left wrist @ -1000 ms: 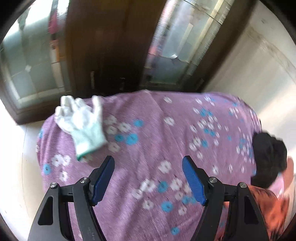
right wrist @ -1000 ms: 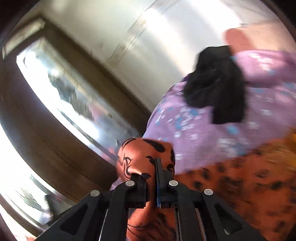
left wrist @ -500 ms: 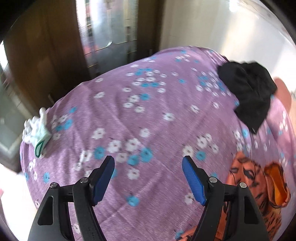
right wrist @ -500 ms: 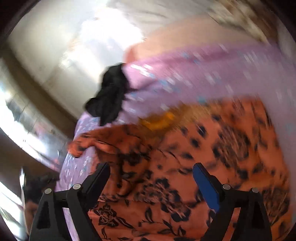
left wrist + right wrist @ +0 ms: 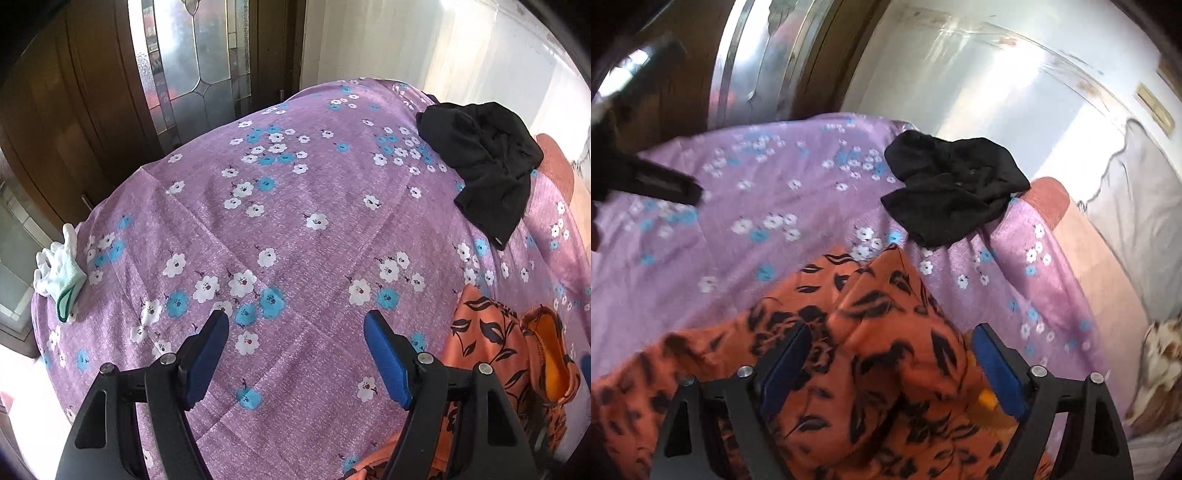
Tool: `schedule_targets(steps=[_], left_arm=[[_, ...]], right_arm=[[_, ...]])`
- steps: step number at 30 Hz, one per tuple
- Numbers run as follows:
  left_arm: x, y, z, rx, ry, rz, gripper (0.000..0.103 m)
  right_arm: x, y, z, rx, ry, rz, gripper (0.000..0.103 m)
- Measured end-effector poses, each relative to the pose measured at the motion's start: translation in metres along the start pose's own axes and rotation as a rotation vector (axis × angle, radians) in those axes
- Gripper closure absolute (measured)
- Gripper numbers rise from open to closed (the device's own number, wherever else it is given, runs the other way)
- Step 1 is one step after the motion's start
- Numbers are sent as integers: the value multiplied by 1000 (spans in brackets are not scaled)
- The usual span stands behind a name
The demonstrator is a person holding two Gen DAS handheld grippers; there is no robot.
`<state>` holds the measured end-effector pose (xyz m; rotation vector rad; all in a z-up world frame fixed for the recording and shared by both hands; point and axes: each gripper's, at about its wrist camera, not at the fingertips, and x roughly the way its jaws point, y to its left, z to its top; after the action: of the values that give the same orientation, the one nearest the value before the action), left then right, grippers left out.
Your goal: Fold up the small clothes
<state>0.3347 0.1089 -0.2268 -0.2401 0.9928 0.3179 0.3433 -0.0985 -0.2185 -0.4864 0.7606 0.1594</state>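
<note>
An orange garment with a black leaf print (image 5: 871, 332) lies crumpled on the purple floral sheet (image 5: 775, 221). My right gripper (image 5: 890, 362) is open just above it, jaws wide on either side of a raised fold. The garment also shows in the left wrist view (image 5: 509, 354) at the lower right. My left gripper (image 5: 295, 350) is open and empty over the bare sheet (image 5: 295, 206). A crumpled black garment (image 5: 484, 166) lies at the sheet's far right, also in the right wrist view (image 5: 949, 192). The left gripper's finger (image 5: 661, 184) shows at the left of the right wrist view.
A white work glove (image 5: 61, 273) lies at the sheet's left edge. Dark wooden doors with leaded glass (image 5: 192, 55) stand behind the bed. A white wall (image 5: 443, 48) is at the far right. Bedding and a peach surface (image 5: 1108, 266) lie right of the sheet.
My right gripper opened and let go of the orange garment, which dropped onto the sheet. The left view swung right, so the glove shifted to the left edge.
</note>
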Motion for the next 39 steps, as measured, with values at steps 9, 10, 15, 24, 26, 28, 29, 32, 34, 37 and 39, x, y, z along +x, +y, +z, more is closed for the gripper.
schedule_targets(steps=[9,10,15,24,26,28,29,32,34,37,39], left_arm=[[-2,-13,-4,62,-10,-22,27],[-3,-16,-5,76,-13,-25,27],[-8,-45,-17,184,-34,-26,27],[-5,-93,-46,356,-37,-15,27],[-3,-103,-52,386,-28,-8,27],[0,-110,-57,403,-18,-4,27],[3,-114,-60,416,-6,-4,27],[8,-122,-67,440,19,4,27],[8,-125,-69,450,15,10,27],[9,-126,-69,453,24,-1,27],[13,-123,-67,442,43,-10,27]], right_arm=[[-67,-162,-48,789,-180,106,89],[-73,-174,-60,849,-203,111,89],[-116,-237,-175,1247,-254,83,89],[-86,-225,-326,1519,35,144,66],[-99,-229,-346,1568,23,117,57],[-114,-237,-351,1598,-37,76,32],[-122,-241,-347,1586,-79,53,30],[-122,-254,-305,1409,-98,56,30],[-102,-257,-276,1290,11,68,30],[-57,-254,-245,1144,158,47,32],[-23,-251,-235,1057,252,44,37]])
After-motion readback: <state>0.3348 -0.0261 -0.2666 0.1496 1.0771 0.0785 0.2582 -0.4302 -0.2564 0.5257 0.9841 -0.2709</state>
